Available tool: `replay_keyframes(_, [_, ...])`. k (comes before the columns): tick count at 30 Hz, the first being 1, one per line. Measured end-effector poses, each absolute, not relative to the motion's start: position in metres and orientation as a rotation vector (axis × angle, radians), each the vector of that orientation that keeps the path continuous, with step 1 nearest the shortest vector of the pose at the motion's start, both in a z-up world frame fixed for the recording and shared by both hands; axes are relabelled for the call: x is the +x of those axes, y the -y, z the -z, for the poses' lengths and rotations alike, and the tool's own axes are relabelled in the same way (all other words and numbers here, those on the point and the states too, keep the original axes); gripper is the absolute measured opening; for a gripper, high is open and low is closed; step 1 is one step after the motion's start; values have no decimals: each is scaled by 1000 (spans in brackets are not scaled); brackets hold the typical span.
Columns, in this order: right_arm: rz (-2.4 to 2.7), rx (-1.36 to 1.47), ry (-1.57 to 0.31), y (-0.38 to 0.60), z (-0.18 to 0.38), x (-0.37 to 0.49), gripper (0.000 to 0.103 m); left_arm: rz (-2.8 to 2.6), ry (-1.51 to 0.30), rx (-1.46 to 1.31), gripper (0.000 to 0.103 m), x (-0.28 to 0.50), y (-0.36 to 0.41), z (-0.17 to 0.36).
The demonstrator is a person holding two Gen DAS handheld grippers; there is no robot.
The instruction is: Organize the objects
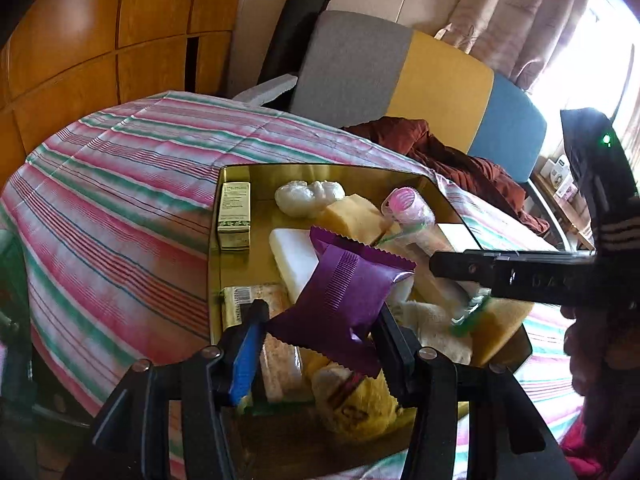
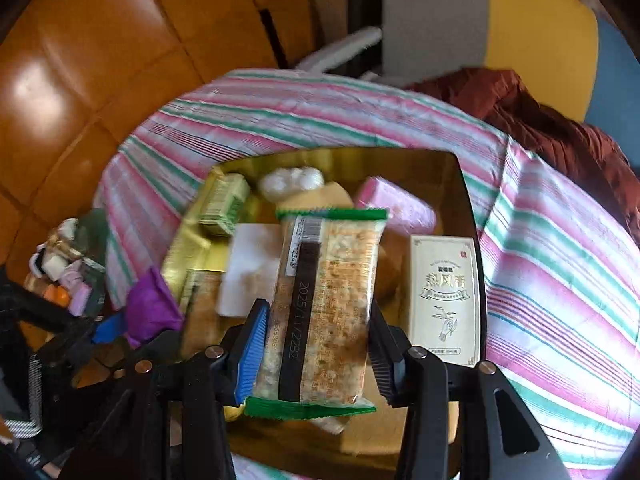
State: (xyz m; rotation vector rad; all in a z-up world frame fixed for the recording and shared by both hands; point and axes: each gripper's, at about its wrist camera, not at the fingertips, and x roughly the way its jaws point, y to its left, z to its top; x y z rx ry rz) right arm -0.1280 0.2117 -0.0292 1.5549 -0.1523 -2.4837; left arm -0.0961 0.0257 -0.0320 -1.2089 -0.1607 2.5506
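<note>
We have a snack in each tool. The left gripper (image 1: 320, 322) has its jaws closed on a purple foil packet (image 1: 340, 300), held by its lower half, tilted, above the near end of the gold tray (image 1: 240, 170). The right gripper (image 2: 318, 354) has its jaws pressed on the long sides of a clear rice-cracker packet with green ends (image 2: 324, 304), held lengthwise over the middle of the same tray.

The tray sits on a striped cloth (image 1: 120, 200) and is already crowded: a small gold-green box (image 1: 234, 216) at the far left corner, a white crumpled bag (image 1: 308, 196) by the far edge, a yellow sponge (image 1: 354, 216), a pink roller in clear wrap (image 1: 406, 208), a white bar (image 1: 292, 260), a cream box with a hand drawing (image 2: 444, 296) along the right edge, and another cracker packet (image 1: 276, 344) at the near left.

We judge that both packets are being carried above the tray, whether in or out we cannot tell. To do this well, we should keep the two tools apart, since they work close over one tray. Foil is slippery and the purple packet hangs askew, so we should hold steady pressure and avoid quick wrist turns. The cracker packet is brittle; we should not squeeze harder. We should lower each flat before loosening the jaws.
</note>
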Motion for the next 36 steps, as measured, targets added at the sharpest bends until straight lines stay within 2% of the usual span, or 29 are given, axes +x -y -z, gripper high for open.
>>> replay_keyframes(9, [2494, 1562, 161, -220, 37, -120, 47, -2550, 110, -1250, 59, -96, -36, 46])
replay_keyframes(19, [2533, 1521, 115, -212, 30, -102, 49, -2631, 97, -1214, 64, -81, -26, 32])
replay_keyframes(23, [2563, 1499, 81, -207, 25, -93, 53, -2686, 59, -1174, 68, -71, -24, 22])
replay_keyframes(25, [2583, 1489, 70, -205, 23, -90, 63, -2716, 43, -1156, 70, -66, -23, 17])
replay_keyframes(27, [2605, 1476, 63, -204, 22, -86, 67, -2743, 30, -1137, 71, -60, -22, 12])
replay_keyframes(31, [2641, 1459, 62, -204, 20, -76, 68, -2789, 8, -1103, 73, -51, -20, 4])
replay_keyframes(36, [2709, 1423, 29, -205, 16, -62, 71, -2811, -15, -1075, 84, -40, -24, -1])
